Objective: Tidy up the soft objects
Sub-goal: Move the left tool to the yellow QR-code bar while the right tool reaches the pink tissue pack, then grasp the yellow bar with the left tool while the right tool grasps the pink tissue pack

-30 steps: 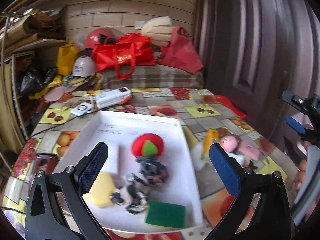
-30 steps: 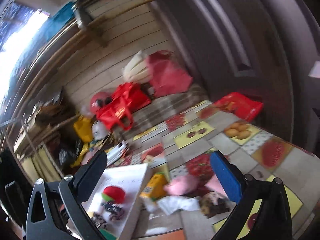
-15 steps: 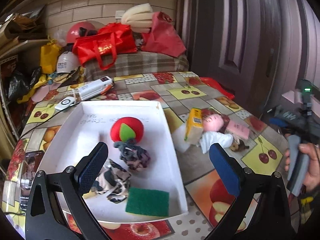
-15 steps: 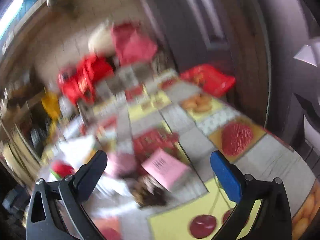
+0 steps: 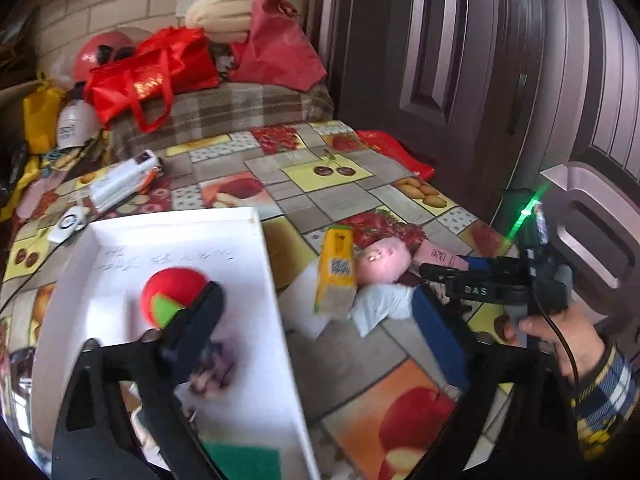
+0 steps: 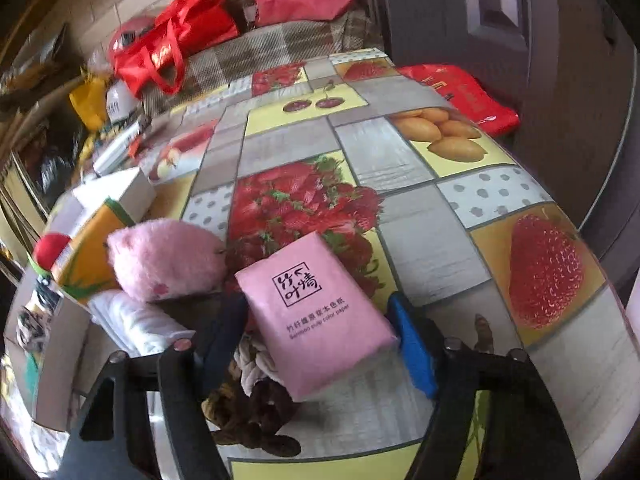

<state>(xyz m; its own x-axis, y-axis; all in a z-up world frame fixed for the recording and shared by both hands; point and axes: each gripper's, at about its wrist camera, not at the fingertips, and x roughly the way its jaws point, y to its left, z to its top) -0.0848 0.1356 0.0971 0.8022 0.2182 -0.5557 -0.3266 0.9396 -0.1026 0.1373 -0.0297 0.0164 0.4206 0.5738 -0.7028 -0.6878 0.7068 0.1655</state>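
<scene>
A white tray (image 5: 248, 264) at the left holds a red ball (image 5: 172, 292), a dark cloth (image 5: 212, 364) and a green sponge (image 5: 240, 462). My left gripper (image 5: 316, 332) hovers over the tray's right rim, jaws closing, nothing between them. Right of the tray lie a yellow carton (image 5: 336, 268), a pink plush (image 6: 164, 256), a white cloth (image 6: 136, 324) and a brown plush (image 6: 248, 412). My right gripper (image 6: 318, 340) straddles a pink tissue pack (image 6: 312, 312). Its jaws are closing and both pads touch the pack's side edges.
A hand in a plaid sleeve (image 5: 560, 340) holds the right gripper. A red bag (image 6: 460, 96) lies at the table's far right edge, beside a dark door. A white box (image 5: 120, 180) sits behind the tray. Red bags pile on a checked bench beyond.
The right gripper dropped to the pink tissue pack and its jaws narrowed onto it. The left gripper swung right past the tray's middle and its jaws narrowed too.
</scene>
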